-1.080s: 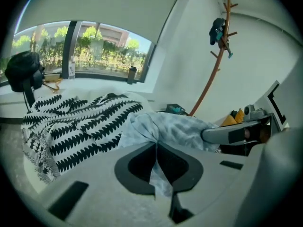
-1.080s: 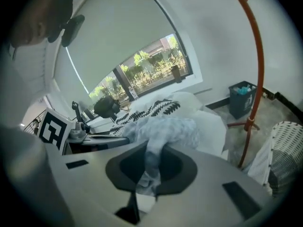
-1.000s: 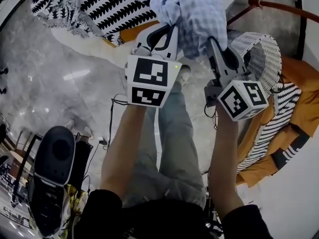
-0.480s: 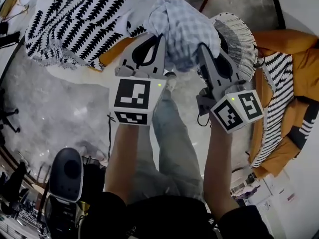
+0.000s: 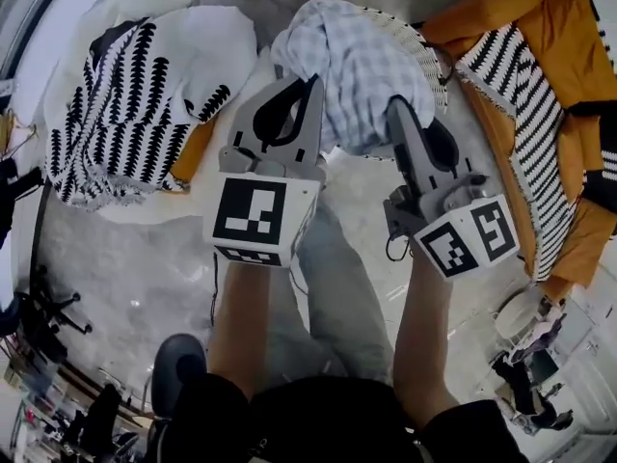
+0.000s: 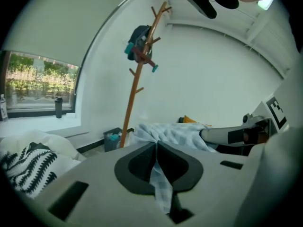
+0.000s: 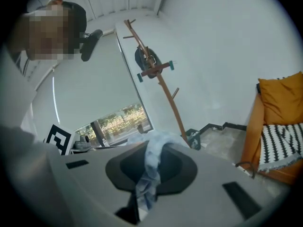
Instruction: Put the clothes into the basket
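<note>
A pale blue checked garment [image 5: 357,66] hangs bunched between both grippers above the floor. My left gripper [image 5: 308,85] is shut on its left part; a fold of the cloth [image 6: 160,183] runs down between the closed jaws. On the right part my right gripper [image 5: 397,106] is shut too, with a twisted strip of the fabric [image 7: 147,171] pinched in it. The white woven basket [image 5: 430,54] lies just behind and to the right of the garment, mostly hidden by it.
A black-and-white patterned cloth [image 5: 120,114] lies on a white cushion at the left. An orange garment with a striped one [image 5: 545,95] is spread at the right. A wooden coat stand [image 6: 137,74] and a small bin [image 6: 112,138] stand by the wall.
Both grippers have lifted the checked garment and carried it forward. The basket, earlier to the right of the grippers, now sits right behind the garment.
</note>
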Action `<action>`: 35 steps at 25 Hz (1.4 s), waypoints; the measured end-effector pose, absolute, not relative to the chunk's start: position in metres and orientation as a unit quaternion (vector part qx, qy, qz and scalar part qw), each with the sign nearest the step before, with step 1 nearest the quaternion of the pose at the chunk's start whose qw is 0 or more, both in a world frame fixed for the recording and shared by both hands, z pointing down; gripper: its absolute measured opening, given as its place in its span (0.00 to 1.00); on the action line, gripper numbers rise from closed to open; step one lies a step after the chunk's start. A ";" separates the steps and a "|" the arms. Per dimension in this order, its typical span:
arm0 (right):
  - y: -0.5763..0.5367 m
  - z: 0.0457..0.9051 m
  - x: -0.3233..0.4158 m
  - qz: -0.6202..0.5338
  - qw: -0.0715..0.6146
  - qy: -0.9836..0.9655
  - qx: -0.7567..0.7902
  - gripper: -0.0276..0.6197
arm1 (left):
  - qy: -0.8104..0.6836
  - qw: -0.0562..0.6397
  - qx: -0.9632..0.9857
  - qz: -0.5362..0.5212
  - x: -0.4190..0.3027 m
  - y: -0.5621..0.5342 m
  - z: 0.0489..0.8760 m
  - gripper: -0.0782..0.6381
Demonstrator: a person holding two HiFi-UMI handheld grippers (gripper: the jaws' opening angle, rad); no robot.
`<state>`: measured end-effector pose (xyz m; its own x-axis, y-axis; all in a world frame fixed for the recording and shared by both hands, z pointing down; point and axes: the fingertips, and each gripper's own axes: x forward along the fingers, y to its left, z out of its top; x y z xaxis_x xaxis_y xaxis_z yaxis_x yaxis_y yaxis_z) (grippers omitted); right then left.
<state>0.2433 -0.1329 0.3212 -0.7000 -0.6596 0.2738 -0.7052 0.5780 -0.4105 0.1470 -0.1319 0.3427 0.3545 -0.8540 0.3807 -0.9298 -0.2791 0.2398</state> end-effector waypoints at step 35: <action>-0.099 0.555 0.397 0.453 0.263 -0.656 0.543 0.08 | -0.503 0.326 0.774 0.206 0.236 -0.150 0.502 0.13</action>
